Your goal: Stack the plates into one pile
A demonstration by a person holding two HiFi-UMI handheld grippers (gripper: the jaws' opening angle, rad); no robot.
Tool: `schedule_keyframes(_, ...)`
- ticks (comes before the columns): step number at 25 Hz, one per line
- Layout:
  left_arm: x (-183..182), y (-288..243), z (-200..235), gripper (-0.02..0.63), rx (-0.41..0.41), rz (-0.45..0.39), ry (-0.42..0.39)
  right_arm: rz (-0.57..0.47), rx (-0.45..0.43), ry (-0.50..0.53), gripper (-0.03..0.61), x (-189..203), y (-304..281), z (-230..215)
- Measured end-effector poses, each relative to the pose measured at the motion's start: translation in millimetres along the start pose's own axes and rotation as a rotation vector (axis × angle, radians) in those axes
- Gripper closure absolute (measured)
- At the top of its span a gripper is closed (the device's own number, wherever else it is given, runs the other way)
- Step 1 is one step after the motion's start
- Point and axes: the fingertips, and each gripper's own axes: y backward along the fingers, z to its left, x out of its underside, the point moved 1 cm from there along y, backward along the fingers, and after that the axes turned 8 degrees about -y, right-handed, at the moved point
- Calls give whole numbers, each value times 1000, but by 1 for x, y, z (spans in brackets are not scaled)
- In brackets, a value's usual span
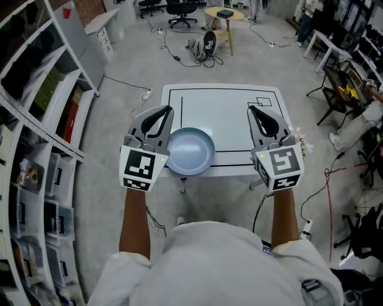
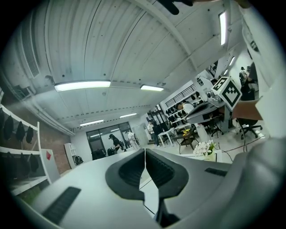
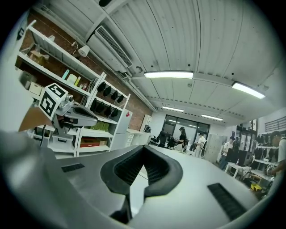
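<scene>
A pale blue plate (image 1: 190, 150) lies at the near edge of the white table (image 1: 227, 113); whether other plates lie under it I cannot tell. My left gripper (image 1: 169, 110) is held level to the plate's left and above the table, its jaws shut with nothing between them (image 2: 145, 150). My right gripper (image 1: 251, 109) is raised over the table's right side, also shut and empty (image 3: 144, 146). Neither touches the plate. Each gripper view looks out across the room and catches the other gripper, the right one (image 2: 225, 91) and the left one (image 3: 58, 103). The plate is hidden in both gripper views.
Black lines mark the tabletop. A small bunch of white flowers (image 1: 301, 143) stands at the table's right edge. Shelving (image 1: 42, 119) runs along the left. Cables, chairs and a round wooden table (image 1: 224, 15) lie beyond. People stand far across the room.
</scene>
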Motion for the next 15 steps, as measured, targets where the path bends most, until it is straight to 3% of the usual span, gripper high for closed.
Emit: schedule_keyframes(15, 12, 7, -12, 591, 41, 26, 24, 19, -4, -7, 566, 7, 6, 8)
